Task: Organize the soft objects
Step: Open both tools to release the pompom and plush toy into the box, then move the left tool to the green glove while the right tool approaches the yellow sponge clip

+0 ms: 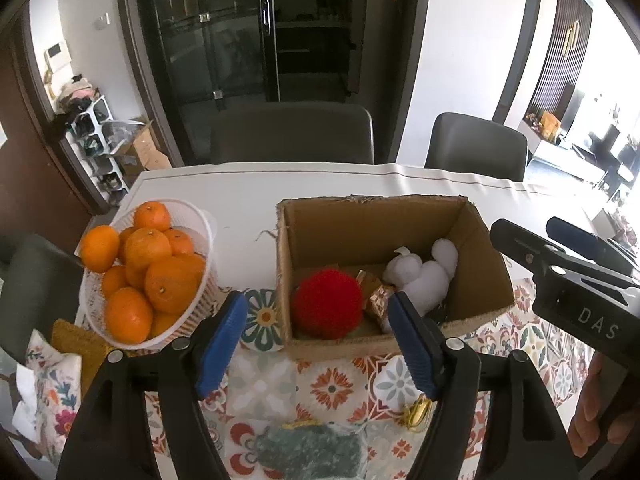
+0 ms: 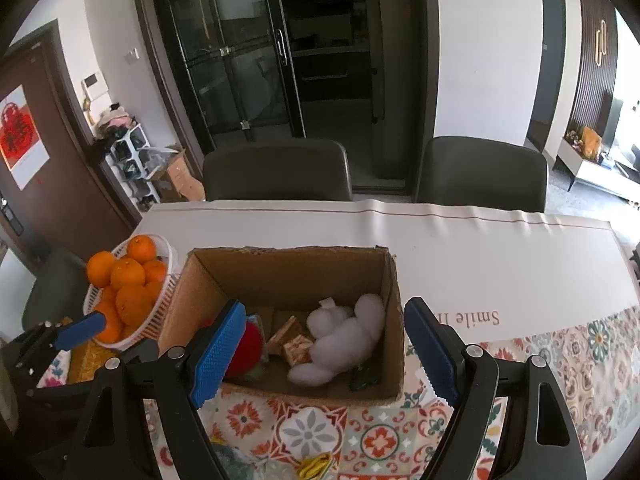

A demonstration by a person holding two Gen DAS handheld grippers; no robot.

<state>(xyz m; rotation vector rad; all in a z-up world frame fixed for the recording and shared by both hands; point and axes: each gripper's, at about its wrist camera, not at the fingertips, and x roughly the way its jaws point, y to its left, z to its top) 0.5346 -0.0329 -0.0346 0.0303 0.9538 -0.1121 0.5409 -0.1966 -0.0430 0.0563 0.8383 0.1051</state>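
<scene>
Both grippers — left gripper (image 1: 320,336) and right gripper (image 2: 328,356) — stand apart and empty above the cardboard box (image 2: 394,320), where the light, compressible white plush (image 2: 344,340) lies; grasp its thick midbody.

L gripper (image 1: 318,340): jaws apart, nothing between the blue pads, pitched downward | R gripper (image 2: 326,354): jaws apart, empty, pitched downward, just right of L | hand (image 1: 592,404): fingers wrapped on R gripper's handle, seen in left wrist view
</scene>
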